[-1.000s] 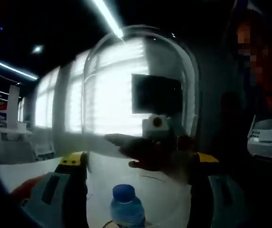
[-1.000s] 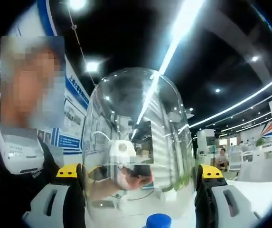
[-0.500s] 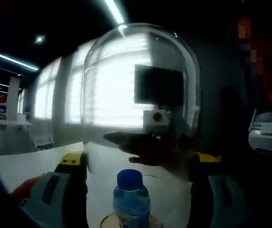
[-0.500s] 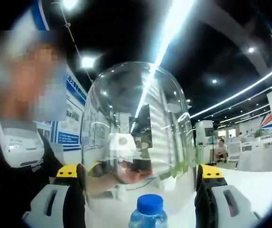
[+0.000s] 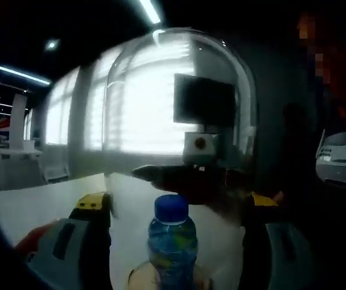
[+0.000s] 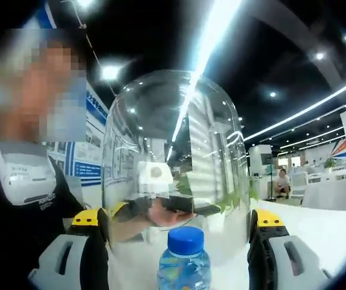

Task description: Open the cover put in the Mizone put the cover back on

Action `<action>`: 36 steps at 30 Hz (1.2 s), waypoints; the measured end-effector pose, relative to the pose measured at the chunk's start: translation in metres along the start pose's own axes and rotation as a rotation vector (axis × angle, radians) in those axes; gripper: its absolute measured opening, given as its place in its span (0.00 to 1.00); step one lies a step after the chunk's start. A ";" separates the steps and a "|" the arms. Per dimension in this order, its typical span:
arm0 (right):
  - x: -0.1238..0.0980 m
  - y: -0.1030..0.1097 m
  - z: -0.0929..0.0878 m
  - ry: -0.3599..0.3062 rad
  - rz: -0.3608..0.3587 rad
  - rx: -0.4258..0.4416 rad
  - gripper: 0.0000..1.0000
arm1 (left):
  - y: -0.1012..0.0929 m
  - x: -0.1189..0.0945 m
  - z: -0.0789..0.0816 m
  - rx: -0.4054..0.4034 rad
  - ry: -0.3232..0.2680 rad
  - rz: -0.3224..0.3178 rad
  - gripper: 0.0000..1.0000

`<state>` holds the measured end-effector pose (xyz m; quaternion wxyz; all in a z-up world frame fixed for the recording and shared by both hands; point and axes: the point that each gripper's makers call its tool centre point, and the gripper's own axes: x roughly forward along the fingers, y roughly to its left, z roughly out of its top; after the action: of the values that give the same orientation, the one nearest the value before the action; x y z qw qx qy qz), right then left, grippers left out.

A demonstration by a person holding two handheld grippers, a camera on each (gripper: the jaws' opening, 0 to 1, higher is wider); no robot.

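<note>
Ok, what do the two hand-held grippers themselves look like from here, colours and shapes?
The left hand-held gripper has two broad pale grey jaws with dark inner faces and yellow caps at the tips, plus an orange-red part beside its left jaw. The right hand-held gripper looks alike: pale grey jaws with dark slots, black inner faces and yellow tip caps. The person wears a dark top.

Item count: one cover, one bottle, two tools.

One clear dome cover (image 6: 176, 160) spans the gap between the jaws of each tool. One blue-capped Mizone bottle (image 6: 184, 266) stands low between those jaws, below the cover. Two tools: left tool (image 5: 176, 241), right tool (image 6: 179, 244). One round base (image 5: 137, 278) under the bottle.
</note>
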<state>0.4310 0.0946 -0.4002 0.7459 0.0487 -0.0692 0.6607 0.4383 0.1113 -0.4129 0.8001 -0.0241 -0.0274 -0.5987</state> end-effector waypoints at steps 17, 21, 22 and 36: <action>0.008 -0.011 -0.035 0.067 0.003 0.010 0.89 | 0.013 -0.007 -0.031 -0.046 0.043 0.021 0.77; 0.010 -0.012 -0.043 0.096 0.007 0.014 0.89 | 0.014 -0.009 -0.032 -0.031 0.043 0.025 0.77; 0.010 -0.012 -0.045 0.102 0.009 0.016 0.89 | 0.014 -0.010 -0.032 -0.029 0.045 0.026 0.77; 0.002 -0.013 -0.061 0.199 0.010 -0.010 0.89 | 0.013 -0.005 -0.053 -0.019 0.112 0.019 0.77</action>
<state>0.4464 0.1054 -0.4601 0.7461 -0.0211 0.0016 0.6655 0.4505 0.1164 -0.4658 0.8058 0.0018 0.0234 -0.5918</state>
